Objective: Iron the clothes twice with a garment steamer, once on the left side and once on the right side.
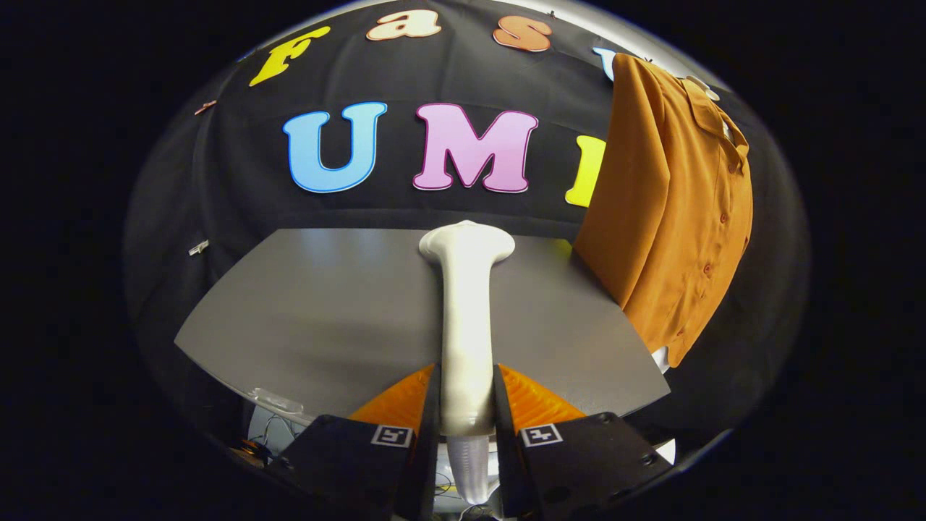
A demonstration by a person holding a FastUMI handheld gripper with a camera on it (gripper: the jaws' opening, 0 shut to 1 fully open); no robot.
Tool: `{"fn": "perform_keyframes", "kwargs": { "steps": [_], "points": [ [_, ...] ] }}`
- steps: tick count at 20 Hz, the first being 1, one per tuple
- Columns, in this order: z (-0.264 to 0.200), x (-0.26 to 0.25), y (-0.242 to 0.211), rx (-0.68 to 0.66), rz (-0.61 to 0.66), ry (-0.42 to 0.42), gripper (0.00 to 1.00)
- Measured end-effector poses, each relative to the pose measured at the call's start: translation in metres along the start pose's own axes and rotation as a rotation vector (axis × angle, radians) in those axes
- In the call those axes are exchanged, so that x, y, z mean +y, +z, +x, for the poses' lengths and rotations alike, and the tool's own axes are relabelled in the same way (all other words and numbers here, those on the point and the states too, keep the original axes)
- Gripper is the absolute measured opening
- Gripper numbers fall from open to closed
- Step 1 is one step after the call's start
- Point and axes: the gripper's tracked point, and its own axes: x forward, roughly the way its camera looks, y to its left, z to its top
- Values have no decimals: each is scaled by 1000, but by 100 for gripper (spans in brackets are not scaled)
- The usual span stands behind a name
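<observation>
The gripper (466, 394) is clamped on the white garment steamer (466, 311): both fingers (409, 405) press against the sides of its handle, one on each side. The steamer runs straight forward from between the fingers, over the grey tabletop (325, 311), and its wider head reaches the tabletop's far edge, in front of the black cloth wall (217, 181). The ribbed lower end of the handle sticks out behind the fingers, below the near edge.

The orange shirt (673, 210) hangs to the right of the steamer, beyond the tabletop's far right corner. Its collar is at the top, its button row runs down the right side, and its hem falls below the level of the tabletop's right edge. Steamer head and shirt are apart.

The tabletop is bare to the left of the steamer, up to its left edge. A narrower bare strip lies between steamer and shirt.
</observation>
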Motion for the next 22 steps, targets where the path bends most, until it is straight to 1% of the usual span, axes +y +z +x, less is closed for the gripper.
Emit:
{"fn": "perform_keyframes", "kwargs": {
  "steps": [1, 3, 4, 6, 9, 11, 14, 17, 20, 22],
  "points": [
    [0, 2, 2, -6, -3, 5, 39],
    [-8, 4, 7, -10, -6, 24, 30],
    [-2, 3, 4, -16, -2, 36, 24],
    [-6, 2, 6, -41, 27, 55, 23],
    [-20, -2, 16, -117, 72, 76, 24],
    [-36, -7, 28, -175, 71, 89, 23],
    [-74, -18, 56, -302, 56, 120, 23],
    [-116, -38, 83, -423, 36, 125, 23],
    [-157, -62, 102, -531, 39, 113, 23],
    [-180, -84, 112, -601, 51, 81, 23]
  ]
}}
